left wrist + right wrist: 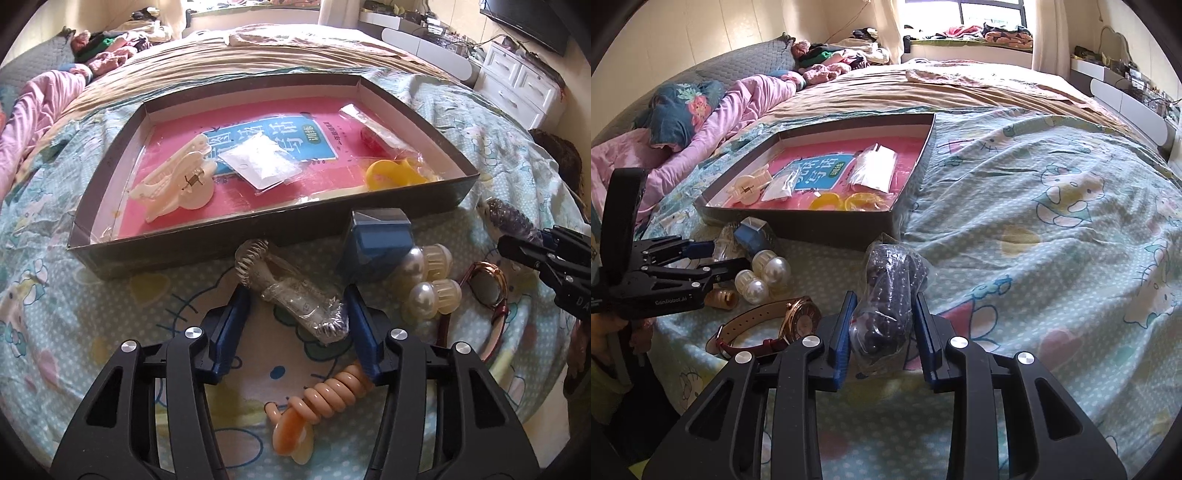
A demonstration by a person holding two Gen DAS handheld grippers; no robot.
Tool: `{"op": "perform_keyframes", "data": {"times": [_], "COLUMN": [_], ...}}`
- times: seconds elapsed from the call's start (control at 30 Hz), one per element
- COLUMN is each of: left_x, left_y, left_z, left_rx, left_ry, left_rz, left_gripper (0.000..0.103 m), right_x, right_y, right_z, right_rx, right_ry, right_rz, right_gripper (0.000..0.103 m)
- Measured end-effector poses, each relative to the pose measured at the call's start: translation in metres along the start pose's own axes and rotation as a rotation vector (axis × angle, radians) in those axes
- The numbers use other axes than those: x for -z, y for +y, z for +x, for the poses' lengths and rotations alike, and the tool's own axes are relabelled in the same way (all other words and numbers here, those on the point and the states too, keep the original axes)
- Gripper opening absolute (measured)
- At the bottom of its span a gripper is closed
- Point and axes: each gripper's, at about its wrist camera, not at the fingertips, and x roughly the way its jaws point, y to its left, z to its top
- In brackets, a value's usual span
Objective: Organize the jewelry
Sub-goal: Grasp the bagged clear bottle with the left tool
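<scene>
Both grippers clamp wrapped pieces: clear bundle, seemingly dark beads.

The watch strap runs out of sight behind the left tongs in the left wrist view. The pink book in the tray lies partly under packets, its print too small to read. The television is cut by the frame's edge.

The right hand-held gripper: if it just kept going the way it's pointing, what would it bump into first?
The right hand-held gripper already has the clear bag of dark beads between its blue fingers. Past that, probably the dark cardboard tray, though depth is hard to judge.
</scene>
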Motion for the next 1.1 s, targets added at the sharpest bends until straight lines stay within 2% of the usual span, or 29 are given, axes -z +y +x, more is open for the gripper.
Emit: {"op": "perform_keyframes", "data": {"times": [0.03,0.07,0.5,1.1], "left_x": [0.000,0.000,-0.012,-0.024], "left_y": [0.001,0.001,0.017,0.067], "left_z": [-0.002,-0.005,-0.052,-0.086], "left_rx": [0.007,0.012,0.049,-0.023], "left_ry": [-0.003,-0.005,-0.113,-0.213], "left_rz": [-0.002,-0.003,-0.047,-0.148], "left_gripper": [0.042,0.036,0.036,0.036], "right_x": [0.000,-0.001,-0.016,-0.044], "right_y": [0.001,0.001,0.022,0.065], "right_z": [-0.002,-0.004,-0.025,-0.022], "right_rx": [-0.001,-0.001,-0.022,-0.079], "right_ry": [-0.002,-0.004,-0.045,-0.068], "right_rz": [0.000,-0.001,-0.033,-0.101], "right_gripper": [0.029,0.029,0.029,0.029]}}
